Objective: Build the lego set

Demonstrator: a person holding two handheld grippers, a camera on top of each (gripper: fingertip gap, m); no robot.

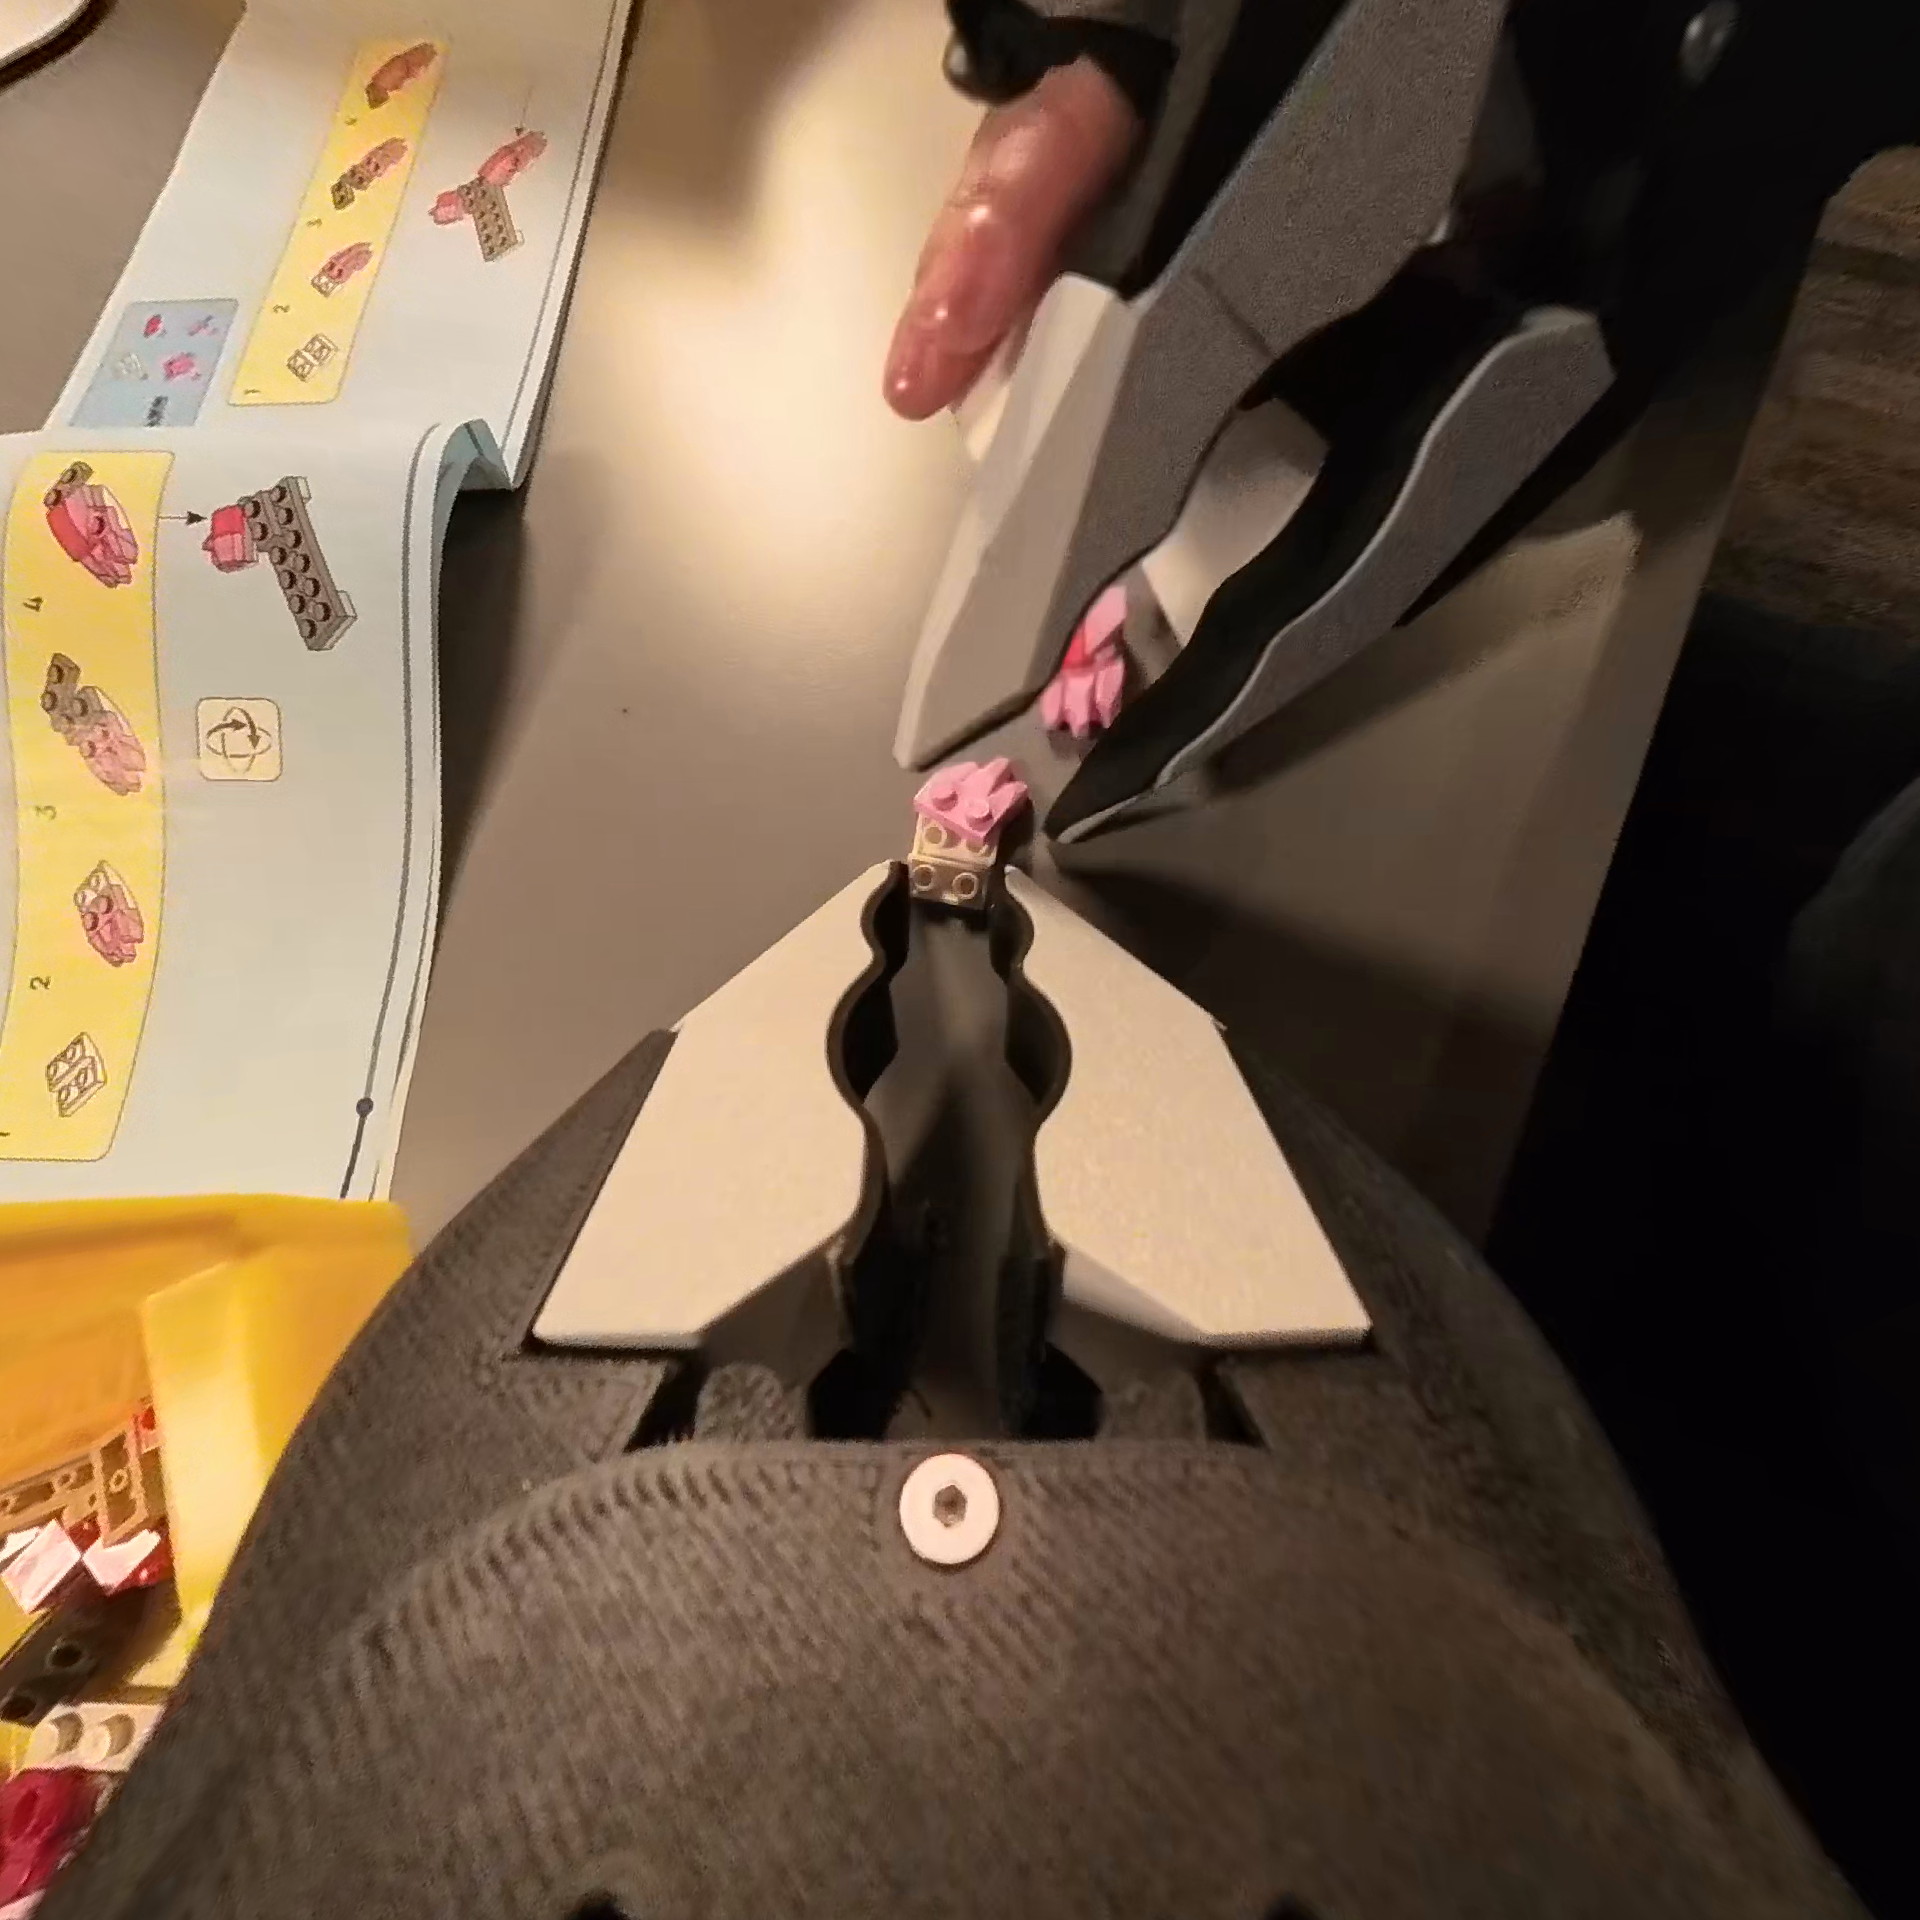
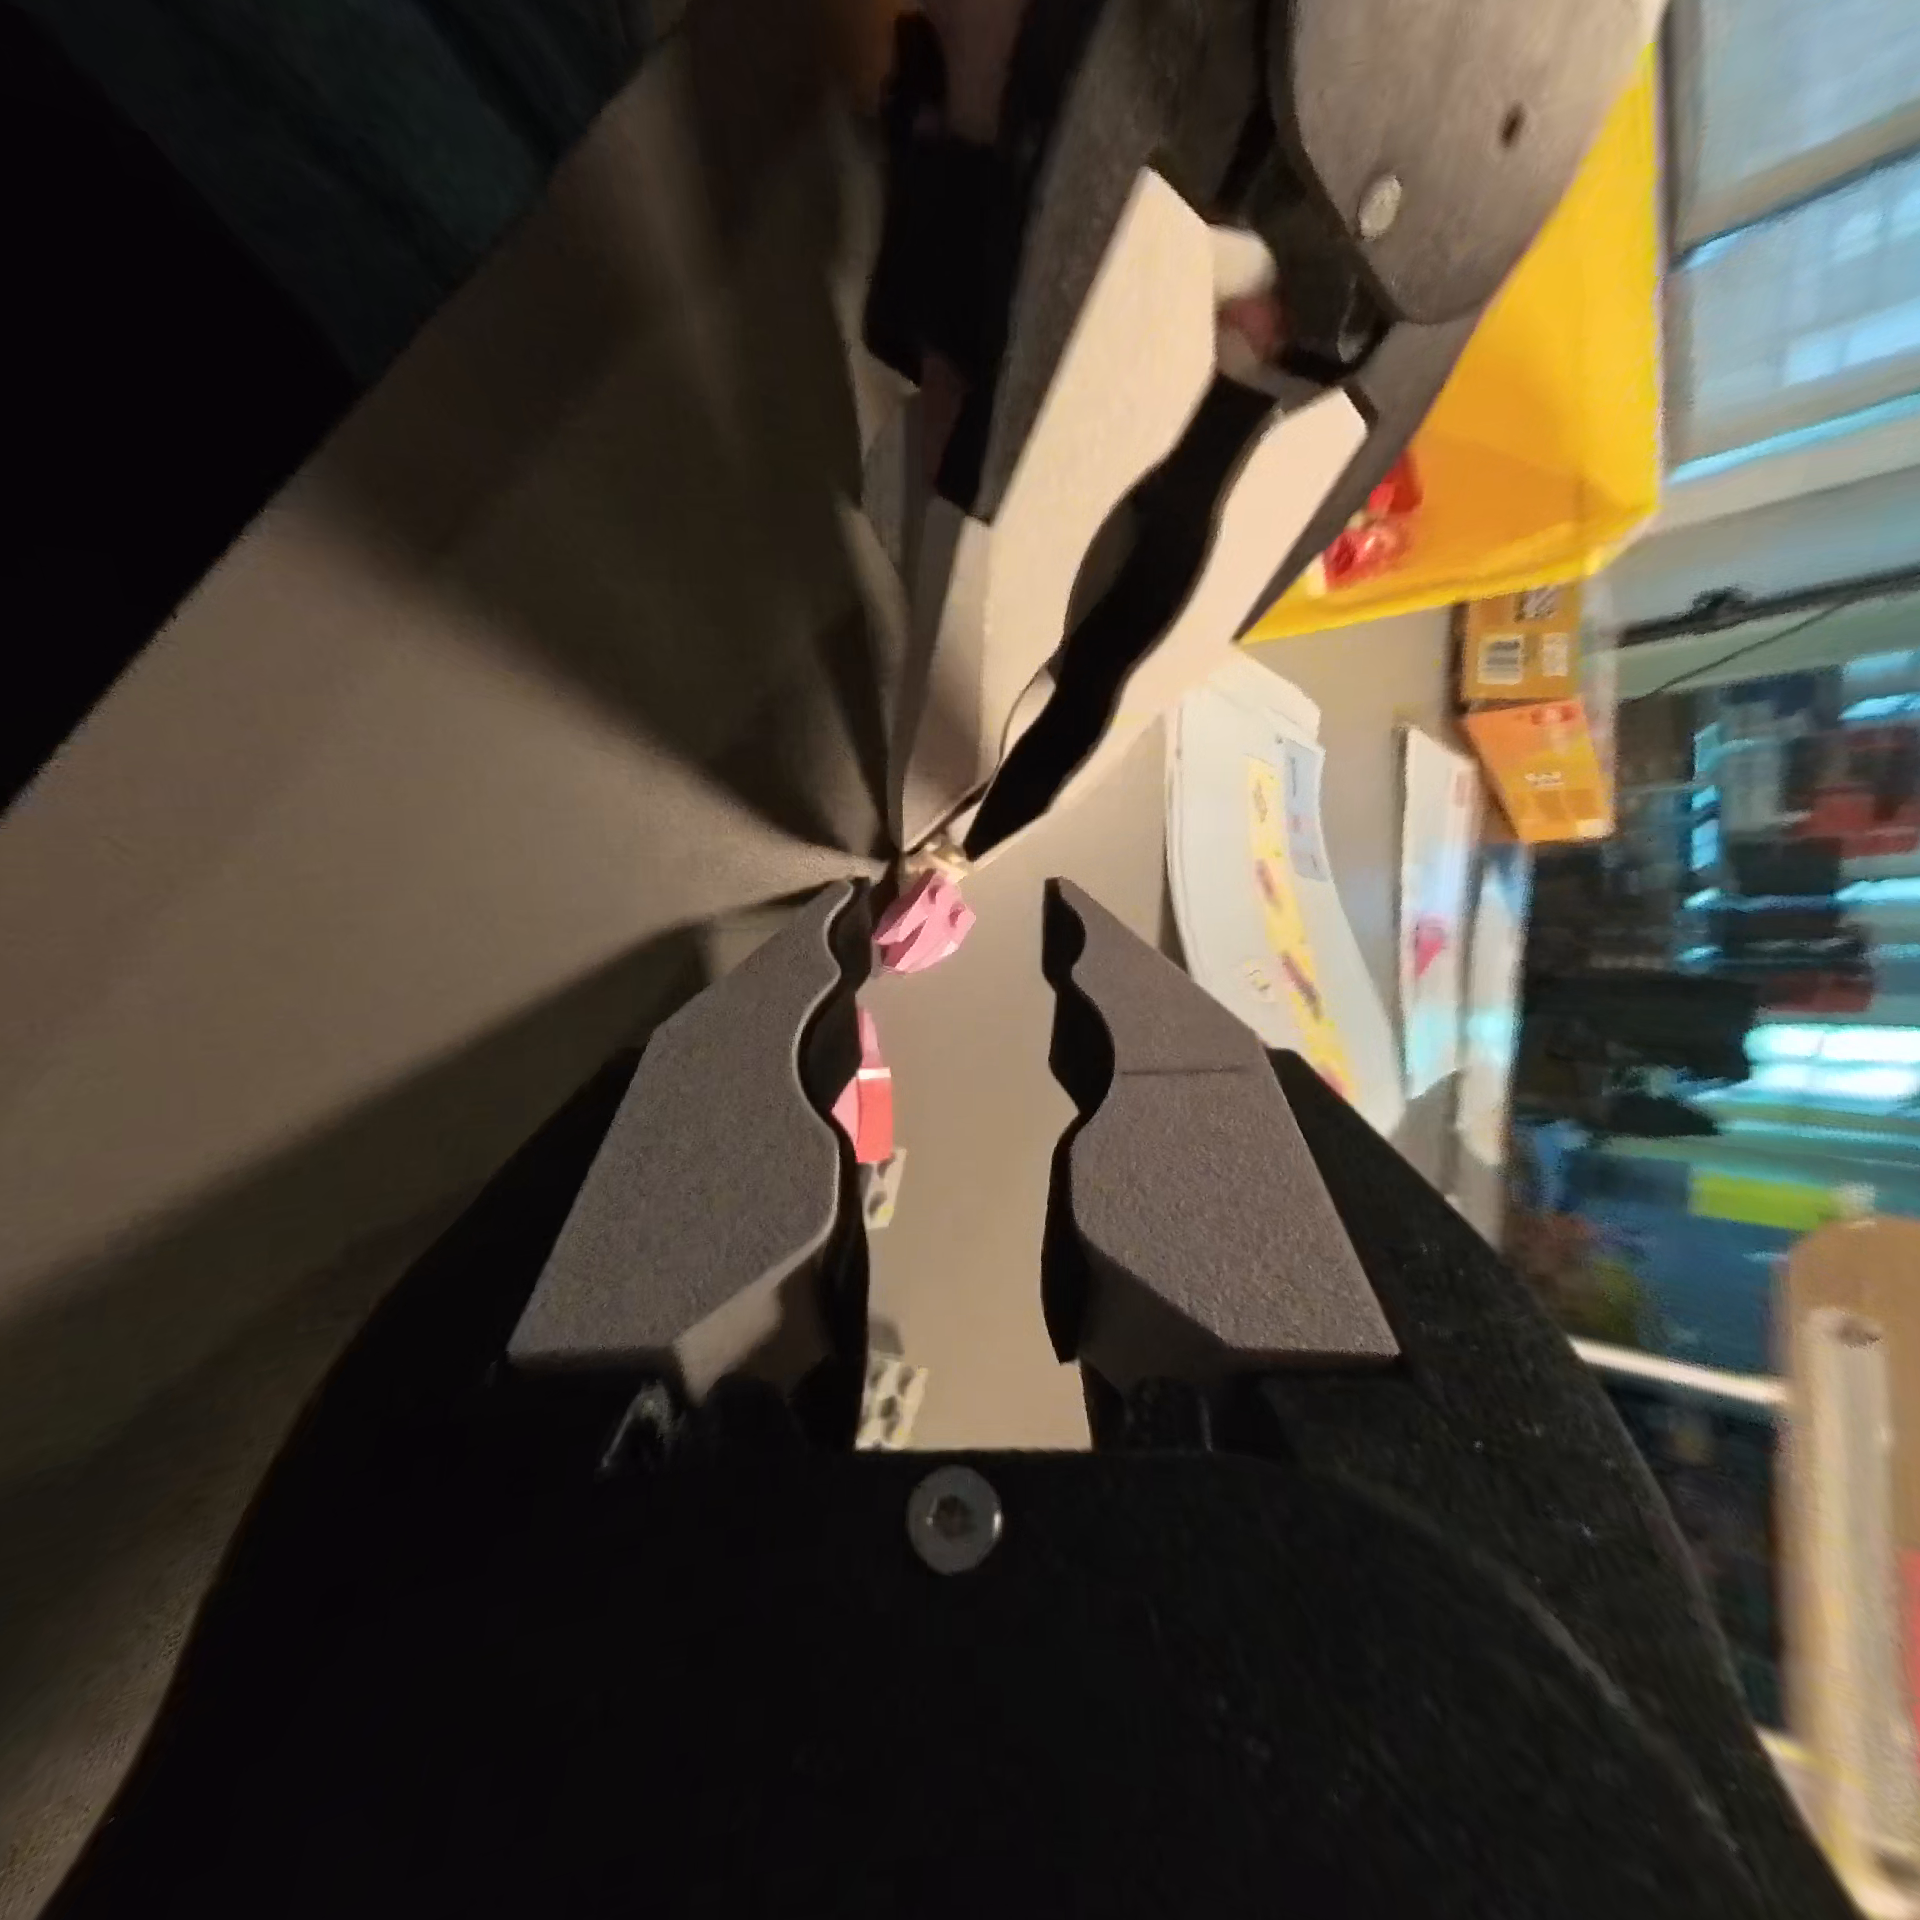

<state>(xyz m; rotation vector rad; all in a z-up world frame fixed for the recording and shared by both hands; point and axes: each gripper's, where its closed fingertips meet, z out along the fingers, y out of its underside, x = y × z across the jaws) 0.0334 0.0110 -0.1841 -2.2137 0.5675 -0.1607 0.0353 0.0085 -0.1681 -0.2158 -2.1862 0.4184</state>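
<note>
Left wrist view: my left gripper [image 1: 951, 883] clamps a small brick assembly [image 1: 961, 836], tan plate under pink pieces, above the grey table [image 1: 727, 520]; instruction booklet [image 1: 260, 623] and yellow tray [image 1: 156, 1351] lie left. Right wrist view: my right gripper [image 2: 951, 904] stands wide, that assembly [image 2: 925, 930] beside its left finger, unpinched; another pink brick [image 2: 871, 1101] lies on the table below.

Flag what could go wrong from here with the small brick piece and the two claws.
1. The left claw pinches only the tan end of the small tan-and-pink brick piece at its very fingertips; a nudge could twist it or knock it free.
2. The right claw is open with one finger right beside the pink part; a bump there may pop the bricks apart.
3. Another pink piece lies under the right claw and could get swept along the table.
</note>
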